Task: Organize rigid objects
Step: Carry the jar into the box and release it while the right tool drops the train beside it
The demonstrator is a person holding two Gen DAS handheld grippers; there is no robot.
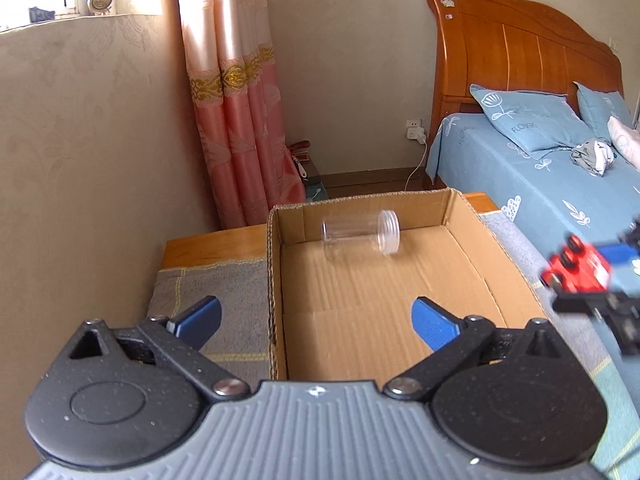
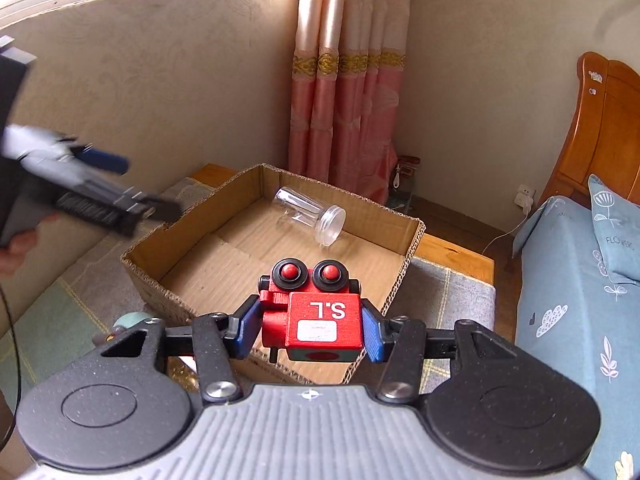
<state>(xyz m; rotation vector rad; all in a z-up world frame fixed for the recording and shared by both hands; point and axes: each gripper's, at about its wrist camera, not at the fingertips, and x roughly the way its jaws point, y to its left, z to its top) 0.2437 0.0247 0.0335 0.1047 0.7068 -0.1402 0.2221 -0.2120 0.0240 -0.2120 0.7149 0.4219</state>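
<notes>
A clear plastic jar (image 1: 359, 236) with a screw rim lies on its side at the far end of an open cardboard box (image 1: 460, 216). My left gripper (image 1: 316, 322) stands open over the box's near left wall, nothing between its blue pads. My right gripper (image 2: 310, 330) is shut on a red wooden toy robot (image 2: 316, 316) marked "S.L", held above the box's (image 2: 408, 268) near corner. The jar (image 2: 310, 218) shows beyond the toy. In the left wrist view the toy (image 1: 576, 274) and right gripper appear blurred at the right edge. In the right wrist view the left gripper (image 2: 132, 184) hovers at the left.
The box rests on a grey checked cloth (image 1: 224, 300) over a wooden cabinet (image 1: 208, 246). A bed with blue bedding (image 1: 540, 184) and a wooden headboard stands to the right. A pink curtain (image 1: 244, 128) hangs behind. A small teal object (image 2: 132, 320) peeks beside my right gripper.
</notes>
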